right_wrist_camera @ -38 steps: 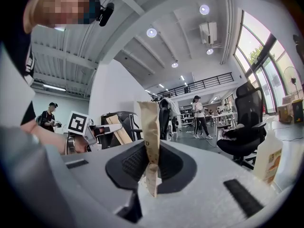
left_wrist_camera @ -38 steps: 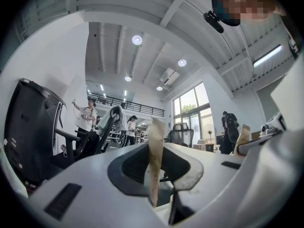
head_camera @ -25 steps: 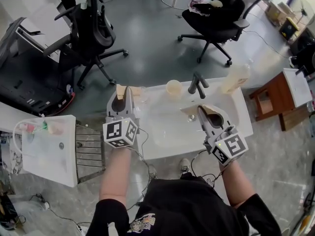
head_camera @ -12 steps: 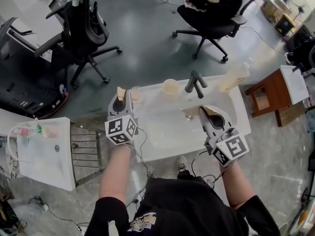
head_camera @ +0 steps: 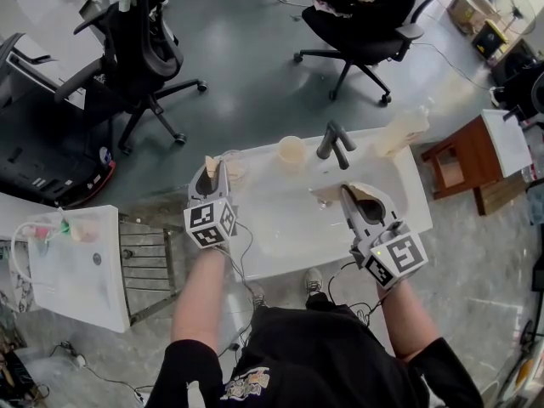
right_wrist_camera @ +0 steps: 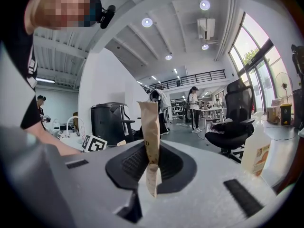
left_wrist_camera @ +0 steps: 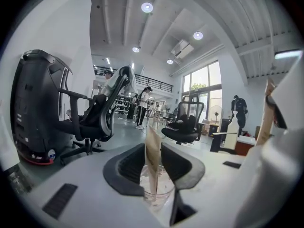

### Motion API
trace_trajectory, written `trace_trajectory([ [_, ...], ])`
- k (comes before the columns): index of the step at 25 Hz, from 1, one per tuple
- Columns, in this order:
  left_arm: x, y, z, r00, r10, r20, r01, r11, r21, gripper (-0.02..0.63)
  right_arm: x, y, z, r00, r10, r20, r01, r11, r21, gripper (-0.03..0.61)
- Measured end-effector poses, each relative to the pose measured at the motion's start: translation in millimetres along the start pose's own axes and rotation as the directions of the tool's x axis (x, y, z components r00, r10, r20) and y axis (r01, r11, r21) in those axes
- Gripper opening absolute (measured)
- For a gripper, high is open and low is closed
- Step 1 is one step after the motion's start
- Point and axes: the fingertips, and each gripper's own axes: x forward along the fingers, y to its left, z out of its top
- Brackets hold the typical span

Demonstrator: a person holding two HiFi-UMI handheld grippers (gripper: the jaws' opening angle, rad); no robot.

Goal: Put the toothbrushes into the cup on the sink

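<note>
A white sink (head_camera: pixel 280 228) stands in front of me. My left gripper (head_camera: pixel 212 172) hovers at its back left corner over a clear cup (head_camera: pixel 234 170). In the left gripper view a paper-wrapped toothbrush (left_wrist_camera: pixel 153 151) stands upright between the jaws, its lower end inside the clear cup (left_wrist_camera: pixel 156 196). The left gripper (left_wrist_camera: pixel 153 167) has just been opening its jaws; a thin gap shows beside the pack. My right gripper (head_camera: pixel 347 192) is over the sink's right side, shut on another paper-wrapped toothbrush (right_wrist_camera: pixel 150 137), which sticks up from the right gripper (right_wrist_camera: pixel 151 167).
A cream cup (head_camera: pixel 291 151), a dark faucet (head_camera: pixel 333 143) and a soap bottle (head_camera: pixel 406 131) line the sink's back edge. Office chairs (head_camera: pixel 140 49) stand beyond. A brown side table (head_camera: pixel 459 164) is to the right, a white cabinet (head_camera: pixel 72 262) and wire rack (head_camera: pixel 153 257) to the left.
My left gripper has come down toward the clear cup with the wrapped toothbrush. The right gripper has stayed where it was, still holding its toothbrush.
</note>
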Motion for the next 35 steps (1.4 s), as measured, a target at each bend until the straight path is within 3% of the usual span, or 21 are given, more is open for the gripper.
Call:
trace_trajectory([
  [9,-7.7,1.2,5.7,1.000,0.023,0.005,-0.023,1.000,0.017,0.127,0.1,3.9,1.2,1.000,0.014,0.014,-0.014,1.000,0.012,0.040],
  [22,-49.6,-3.0,35.2,0.997,0.032,0.074,-0.036,0.998,0.055,0.155,-7.0,23.8,11.4,0.997,0.054,0.052,-0.055,0.998,0.018,0.040],
  [35,-121.6,-54.9,93.8,0.977,-0.055,0.205,0.027,0.990,0.139,0.151,-18.2,44.6,23.3,0.992,0.090,0.092,-0.091,0.996,0.016,0.040],
])
